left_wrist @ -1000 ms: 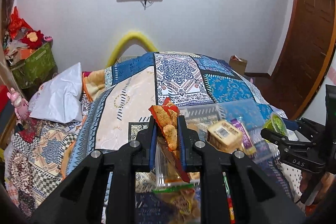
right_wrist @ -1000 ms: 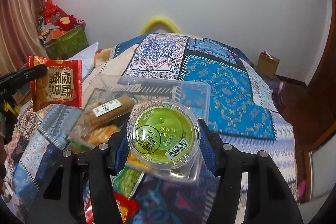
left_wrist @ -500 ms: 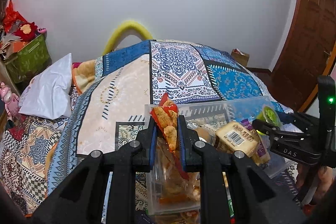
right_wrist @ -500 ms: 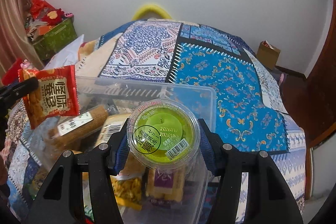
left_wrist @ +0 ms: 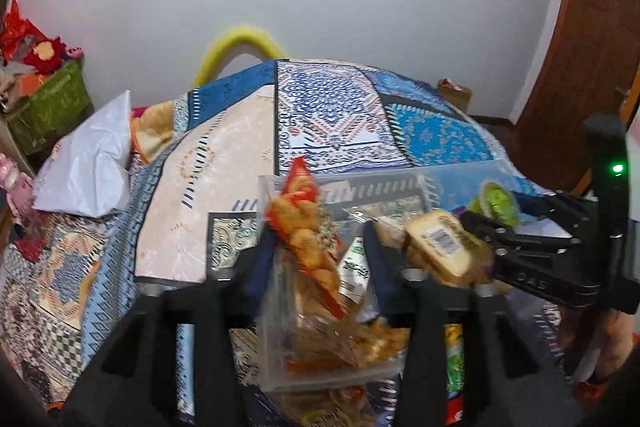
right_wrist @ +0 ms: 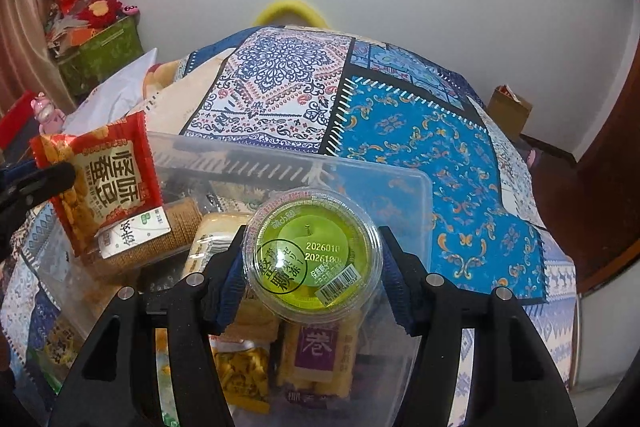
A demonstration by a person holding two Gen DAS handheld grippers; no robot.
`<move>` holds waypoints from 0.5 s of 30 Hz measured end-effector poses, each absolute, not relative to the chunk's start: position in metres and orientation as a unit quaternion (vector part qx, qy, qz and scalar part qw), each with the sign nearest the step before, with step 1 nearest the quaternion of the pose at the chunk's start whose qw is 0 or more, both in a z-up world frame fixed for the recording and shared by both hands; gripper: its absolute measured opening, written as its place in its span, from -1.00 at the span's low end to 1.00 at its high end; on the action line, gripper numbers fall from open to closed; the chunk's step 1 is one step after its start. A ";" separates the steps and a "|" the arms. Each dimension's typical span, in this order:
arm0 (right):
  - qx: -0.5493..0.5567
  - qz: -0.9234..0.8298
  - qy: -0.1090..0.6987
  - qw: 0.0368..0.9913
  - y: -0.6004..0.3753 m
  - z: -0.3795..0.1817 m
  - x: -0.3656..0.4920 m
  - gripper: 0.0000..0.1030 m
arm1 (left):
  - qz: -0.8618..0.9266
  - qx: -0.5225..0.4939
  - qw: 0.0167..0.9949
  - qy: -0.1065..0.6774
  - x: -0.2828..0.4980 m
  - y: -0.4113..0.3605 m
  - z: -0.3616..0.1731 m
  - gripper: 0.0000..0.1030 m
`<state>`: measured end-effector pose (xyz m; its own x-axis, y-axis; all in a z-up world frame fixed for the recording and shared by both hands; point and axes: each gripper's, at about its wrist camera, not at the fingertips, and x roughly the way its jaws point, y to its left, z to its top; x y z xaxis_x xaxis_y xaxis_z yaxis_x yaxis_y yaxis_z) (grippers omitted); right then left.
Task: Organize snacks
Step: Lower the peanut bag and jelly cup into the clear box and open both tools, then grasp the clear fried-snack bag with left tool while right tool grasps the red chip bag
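both grippers have sunk toward the clear plastic bin (right_wrist: 384, 187) on the patterned bedspread (right_wrist: 420, 131). left gripper (left_wrist: 316, 247) is opening its jaws, and the red snack packet (left_wrist: 308, 227), printed with large chinese characters, sits loose between them over the bin. right gripper (right_wrist: 312, 259), angled down, clamps the green jelly cup (right_wrist: 312, 255), whose lid reads "2026010" above a barcode. below it in the bin lies a purple-labelled roll pack (right_wrist: 320, 347).
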<state>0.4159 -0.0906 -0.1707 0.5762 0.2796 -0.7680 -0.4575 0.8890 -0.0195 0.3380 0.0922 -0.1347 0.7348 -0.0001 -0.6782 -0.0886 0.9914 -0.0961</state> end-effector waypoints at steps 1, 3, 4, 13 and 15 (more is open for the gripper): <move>-0.112 0.208 0.412 0.880 -0.091 -0.170 0.415 0.12 | 0.026 -0.061 0.931 0.360 0.336 0.092 -0.133 0.07; -0.117 0.207 0.411 0.880 -0.091 -0.169 0.411 0.15 | 0.029 -0.054 0.930 0.362 0.333 0.089 -0.130 0.08; -0.118 0.206 0.406 0.883 -0.092 -0.166 0.407 0.26 | 0.028 -0.054 0.929 0.366 0.332 0.088 -0.129 0.10; -0.111 0.213 0.369 0.898 -0.103 -0.130 0.370 0.57 | 0.016 -0.048 0.928 0.369 0.297 0.080 -0.112 0.21; -0.111 0.216 0.362 0.900 -0.104 -0.123 0.358 0.57 | 0.016 -0.044 0.929 0.367 0.289 0.079 -0.105 0.24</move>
